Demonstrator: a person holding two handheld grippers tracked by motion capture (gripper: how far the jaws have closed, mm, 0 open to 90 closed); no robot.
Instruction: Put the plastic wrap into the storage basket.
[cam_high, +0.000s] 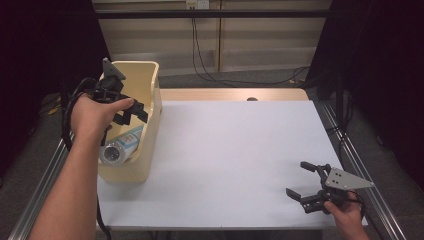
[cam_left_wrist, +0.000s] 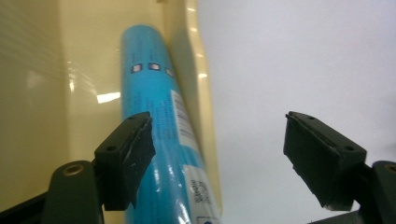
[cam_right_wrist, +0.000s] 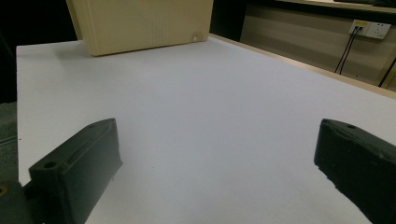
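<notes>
Left gripper (cam_high: 131, 112) held above the cream plastic bin (cam_high: 150, 80), jaws apart, gripping nothing. Blue cylindrical bottle with silver cap (cam_left_wrist: 154, 140) lies slanted inside the bin against its table-side wall. Right gripper (cam_high: 304, 181) rests over the white tabletop (cam_high: 230, 150), jaws wide apart, empty.

My right gripper (cam_right_wrist: 217, 172) low over the white table (cam_right_wrist: 210, 107), its two black jaws standing wide apart with nothing between them, cream bin (cam_right_wrist: 140, 23) at the far edge ahead, wall socket (cam_right_wrist: 371, 29) with cables upper right
</notes>
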